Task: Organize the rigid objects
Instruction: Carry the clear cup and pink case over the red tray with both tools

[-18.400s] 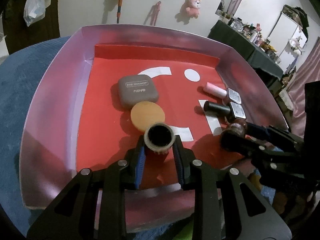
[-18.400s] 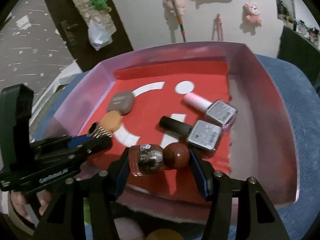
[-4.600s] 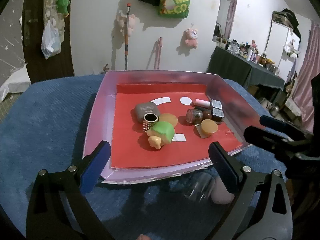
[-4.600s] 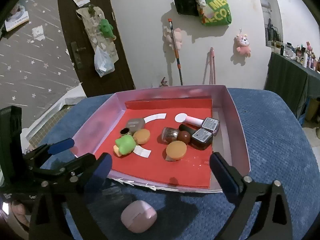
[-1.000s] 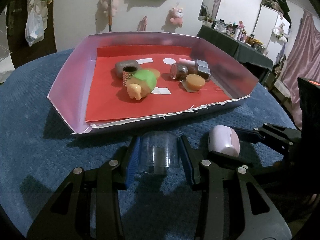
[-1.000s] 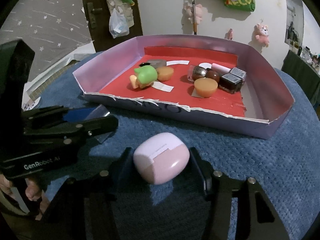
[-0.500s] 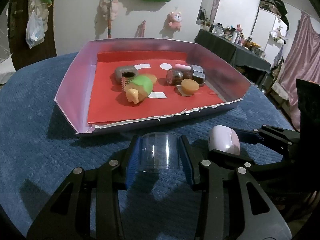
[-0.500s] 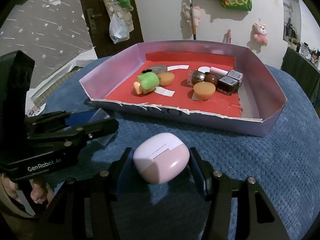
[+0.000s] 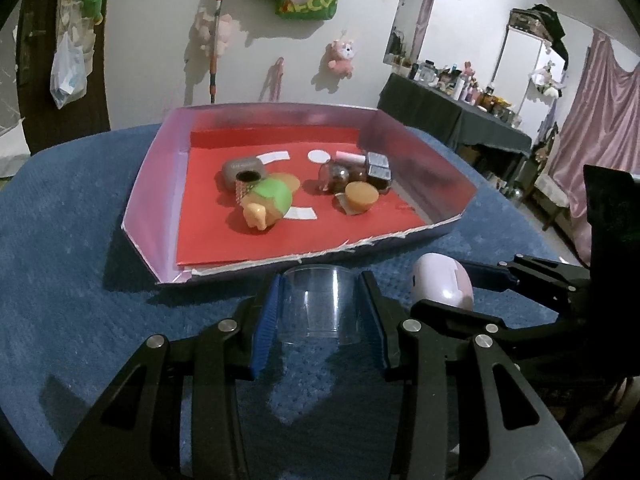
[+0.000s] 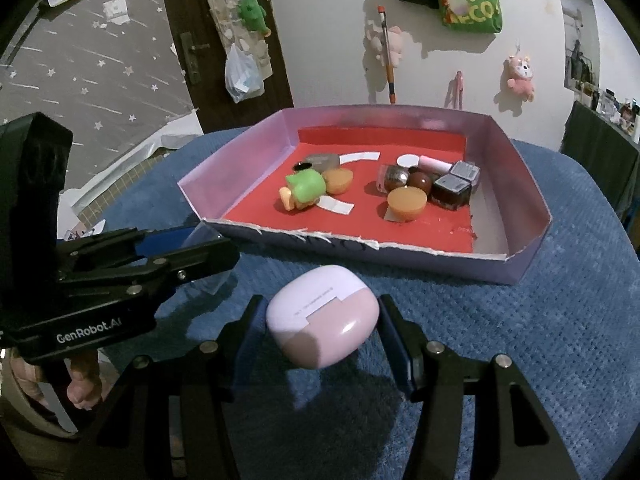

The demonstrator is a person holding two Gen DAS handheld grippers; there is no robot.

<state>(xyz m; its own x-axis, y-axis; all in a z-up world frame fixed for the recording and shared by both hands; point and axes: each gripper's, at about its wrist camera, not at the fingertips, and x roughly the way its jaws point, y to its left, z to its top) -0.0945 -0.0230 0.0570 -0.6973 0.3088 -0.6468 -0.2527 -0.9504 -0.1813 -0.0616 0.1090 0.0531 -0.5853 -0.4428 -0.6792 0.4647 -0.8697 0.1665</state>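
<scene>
**Clear plastic and pink shell, both gripped short of the tray**

Clear plastic, a small see-through cup [image 9: 320, 304], sits clenched between the blue pads of the left claw [image 9: 320, 312], just in front of the torn near wall of the lilac tray [image 9: 154, 184]. Beside it, the right claw [image 10: 322, 320] grasps a rounded pink case [image 10: 322, 316] by its two sides, above the blue carpeted surface [image 10: 560, 320]. Inside the tray, on its red liner, lie a green toy figure [image 10: 304, 188], a grey compact [image 9: 242, 166], two orange domed pieces, a brown ball and square-capped polish bottles [image 10: 452, 190] bunched toward the right.
</scene>
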